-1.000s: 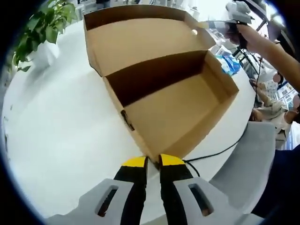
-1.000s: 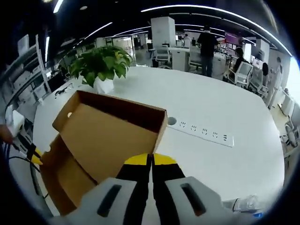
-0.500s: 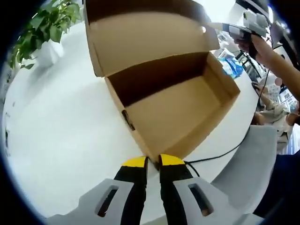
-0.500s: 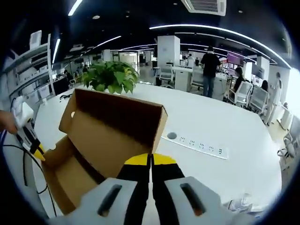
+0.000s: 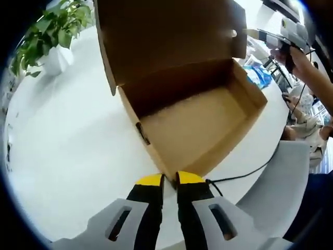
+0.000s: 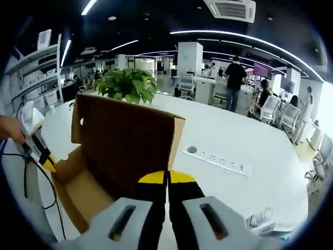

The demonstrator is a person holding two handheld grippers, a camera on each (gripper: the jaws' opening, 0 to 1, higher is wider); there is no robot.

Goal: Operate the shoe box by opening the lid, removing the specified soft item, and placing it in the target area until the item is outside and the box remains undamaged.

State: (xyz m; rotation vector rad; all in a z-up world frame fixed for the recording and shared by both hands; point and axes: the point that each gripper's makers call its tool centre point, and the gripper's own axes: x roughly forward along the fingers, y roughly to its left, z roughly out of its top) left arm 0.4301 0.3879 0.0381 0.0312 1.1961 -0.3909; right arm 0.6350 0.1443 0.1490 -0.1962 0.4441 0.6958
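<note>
Brown cardboard shoe box (image 5: 203, 122) lying open, long axis toward 2 o'clock, lid (image 5: 166, 36) upright; leafy potted plant (image 5: 49, 31) at 10 o'clock; left gripper (image 5: 170, 179) pinching box corner; right gripper (image 6: 167, 177) pinching lid edge.

A white table (image 5: 67, 151) carries an open cardboard shoe box (image 5: 203, 125) and a potted plant (image 5: 52, 39).

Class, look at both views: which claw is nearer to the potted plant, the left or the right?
Hard to rank. The left claw pinches the shoe box at its near corner; the right claw grips the raised lid. The potted plant stands beyond the box from both.
</note>
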